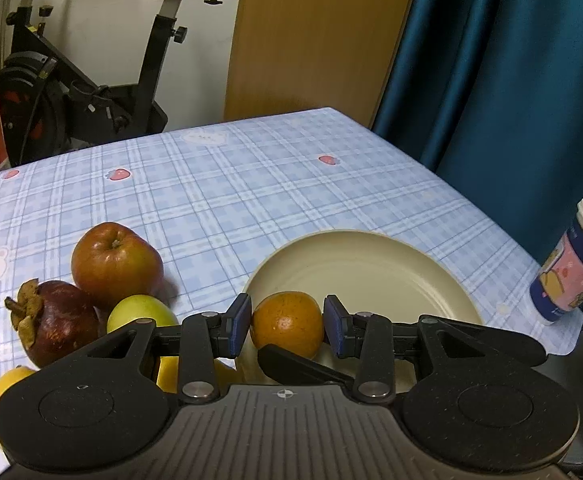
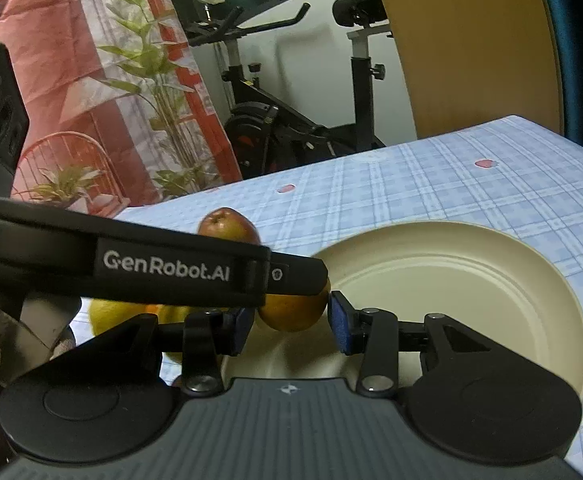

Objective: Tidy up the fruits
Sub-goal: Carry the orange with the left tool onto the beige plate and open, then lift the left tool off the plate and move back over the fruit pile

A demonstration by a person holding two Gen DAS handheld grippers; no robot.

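A small orange (image 1: 287, 322) hangs over the near rim of the cream plate (image 1: 371, 248), and my left gripper (image 1: 287, 325) is shut on it, both blue pads pressed to its sides. In the right wrist view one of the left gripper's fingers (image 2: 195, 268) crosses from the left and covers the top of the orange (image 2: 291, 314). My right gripper (image 2: 291, 327) stands around the same orange, both pads very near it. Whether they press on it I cannot tell. The plate (image 2: 471, 272) lies just beyond and holds no fruit.
Left of the plate lie a red apple (image 1: 115, 260), a dark red fruit with dry leaves (image 1: 59, 324), a green-yellow fruit (image 1: 139, 312) and a yellow one (image 1: 7, 384). A lidded paper cup (image 1: 571, 272) stands at the right table edge. An exercise bike (image 1: 91, 92) is behind the table.
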